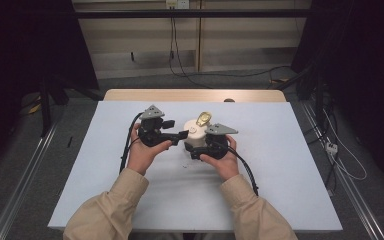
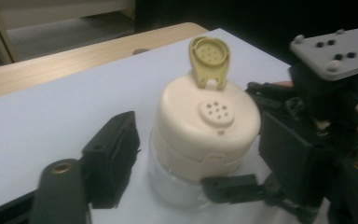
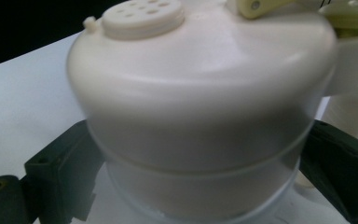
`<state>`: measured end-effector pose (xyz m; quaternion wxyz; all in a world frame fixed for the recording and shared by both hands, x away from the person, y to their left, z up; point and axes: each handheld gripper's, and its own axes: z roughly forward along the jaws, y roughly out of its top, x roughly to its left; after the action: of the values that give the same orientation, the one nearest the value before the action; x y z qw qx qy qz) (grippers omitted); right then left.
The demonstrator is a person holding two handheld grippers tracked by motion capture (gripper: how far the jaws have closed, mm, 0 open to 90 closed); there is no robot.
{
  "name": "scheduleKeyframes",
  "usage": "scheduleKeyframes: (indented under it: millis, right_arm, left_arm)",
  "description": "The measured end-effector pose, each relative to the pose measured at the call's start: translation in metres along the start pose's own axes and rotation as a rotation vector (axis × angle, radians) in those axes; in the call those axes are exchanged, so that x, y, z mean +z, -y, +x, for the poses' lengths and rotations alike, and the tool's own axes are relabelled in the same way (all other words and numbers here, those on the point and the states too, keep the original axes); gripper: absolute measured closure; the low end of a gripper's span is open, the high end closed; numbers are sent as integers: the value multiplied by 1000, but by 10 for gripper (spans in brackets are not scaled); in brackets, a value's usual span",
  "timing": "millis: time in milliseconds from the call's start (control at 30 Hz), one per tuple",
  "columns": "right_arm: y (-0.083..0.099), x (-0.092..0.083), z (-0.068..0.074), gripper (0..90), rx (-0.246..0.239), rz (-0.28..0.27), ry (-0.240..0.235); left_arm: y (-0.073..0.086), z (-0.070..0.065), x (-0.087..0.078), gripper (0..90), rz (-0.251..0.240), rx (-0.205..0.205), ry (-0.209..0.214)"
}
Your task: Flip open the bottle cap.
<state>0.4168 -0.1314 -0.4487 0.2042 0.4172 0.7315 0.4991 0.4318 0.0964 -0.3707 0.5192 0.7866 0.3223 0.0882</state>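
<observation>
Nearest, two tan sleeves rising from the bottom edge, a hand on each gripper. Right gripper (image 1: 196,153) clenched around the lower, clear part of a shaker jar (image 1: 196,136), black jaws pressed to either side in the right gripper view. Left gripper (image 1: 184,134) released, jaws spread apart, one finger (image 2: 111,156) just beside the jar's left flank, nothing pinched between them. Jar upright near the middle of the table, between the two grippers: squat, round, cream domed cap (image 2: 205,126) over a see-through body, a raised disc of small sifter holes (image 2: 216,112) on top, a yellowish flip lid (image 2: 209,59) hinged open and standing up at the far edge. Underneath, a pale blue-white mat (image 1: 280,165) over a wooden table (image 1: 190,95). Beyond, grey floor, trailing cables (image 1: 180,65), light wall panels, dark curtains at both sides.
</observation>
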Motion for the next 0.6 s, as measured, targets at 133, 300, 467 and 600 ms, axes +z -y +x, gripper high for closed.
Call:
scheduleKeyframes:
  millis: [133, 300, 467, 600]
  right_arm:
    - [5, -6, -3, 42, 7, 9, -9]
    - [5, -21, -3, 42, -18, -9, -26]
    - [5, -36, 0, 50, -19, -23, -55]
    - [7, -47, -1, 62, -12, -39, -63]
  left_arm:
    - [11, 2, -8, 170, -3, -5, -15]
    - [27, 4, -20, 98, 13, 12, -50]
    - [45, 10, -30, 62, 12, -5, -52]
    - [57, 16, -38, 54, 13, -11, -52]
